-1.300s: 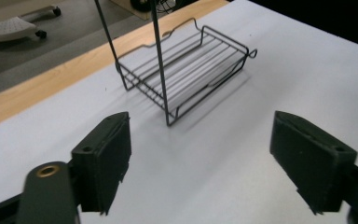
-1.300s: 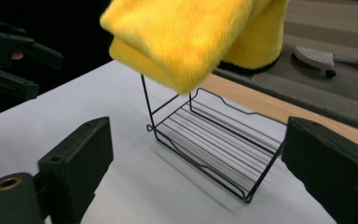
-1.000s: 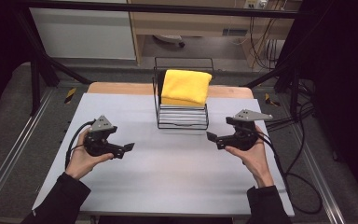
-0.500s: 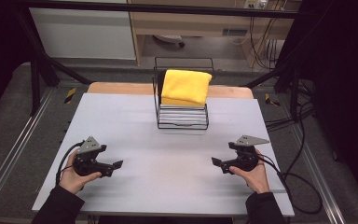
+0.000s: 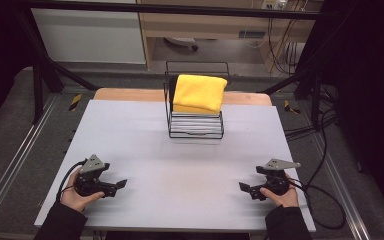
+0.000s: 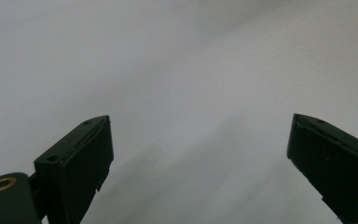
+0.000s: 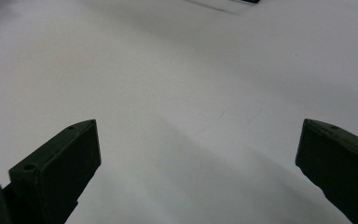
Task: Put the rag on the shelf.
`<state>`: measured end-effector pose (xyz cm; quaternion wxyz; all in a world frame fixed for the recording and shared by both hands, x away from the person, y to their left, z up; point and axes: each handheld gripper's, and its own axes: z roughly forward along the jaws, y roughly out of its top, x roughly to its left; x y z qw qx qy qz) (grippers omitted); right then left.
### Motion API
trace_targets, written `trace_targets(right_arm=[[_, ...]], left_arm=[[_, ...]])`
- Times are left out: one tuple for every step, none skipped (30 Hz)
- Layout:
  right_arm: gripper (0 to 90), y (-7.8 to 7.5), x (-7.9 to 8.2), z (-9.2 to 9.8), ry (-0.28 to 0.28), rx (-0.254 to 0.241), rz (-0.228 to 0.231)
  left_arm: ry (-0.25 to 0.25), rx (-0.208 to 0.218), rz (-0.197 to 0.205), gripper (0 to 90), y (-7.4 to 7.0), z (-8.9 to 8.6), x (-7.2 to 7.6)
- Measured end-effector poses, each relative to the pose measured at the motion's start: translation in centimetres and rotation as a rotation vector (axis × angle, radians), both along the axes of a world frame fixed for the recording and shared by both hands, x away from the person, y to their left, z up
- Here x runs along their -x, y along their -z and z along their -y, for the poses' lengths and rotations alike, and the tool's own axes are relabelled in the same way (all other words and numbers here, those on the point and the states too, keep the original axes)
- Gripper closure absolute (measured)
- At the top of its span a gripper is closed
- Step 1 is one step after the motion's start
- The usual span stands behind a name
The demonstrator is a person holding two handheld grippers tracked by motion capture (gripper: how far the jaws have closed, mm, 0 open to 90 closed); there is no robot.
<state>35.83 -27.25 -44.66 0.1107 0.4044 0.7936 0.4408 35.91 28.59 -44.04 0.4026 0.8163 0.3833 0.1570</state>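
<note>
Resting low at the near corners of the desk [image 5: 180, 150]: left gripper [image 5: 119, 185] near-left, right gripper [image 5: 243, 187] near-right, jaws of both wide apart, nothing between them. Folded yellow cloth [image 5: 199, 93] draped over black wire rack [image 5: 195, 127] at far centre of desk, well apart from both grippers. Bare desk surface between, nothing in the way. Desk pale grey, matte, smooth; cloth soft, thick; rack thin wire, boxy.

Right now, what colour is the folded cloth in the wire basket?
Yellow; the folded cloth shows best in the high view.
</note>
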Motion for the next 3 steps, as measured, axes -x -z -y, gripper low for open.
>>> trace_targets(right_arm=[[0.8,0.0,0.06,0.02,0.004,-0.002,-0.003],[0.7,-0.01,0.11,0.02,0.006,0.0,-0.005],[0.8,-0.01,0.14,0.02,0.004,0.001,-0.002]], left_arm=[[-0.001,0.002,0.003,6.9,0.0,-0.12,0.02],[-0.004,0.004,0.001,7.0,0.02,-0.2,0.04],[-0.006,0.003,0.001,7.0,0.07,-0.23,0.07]])
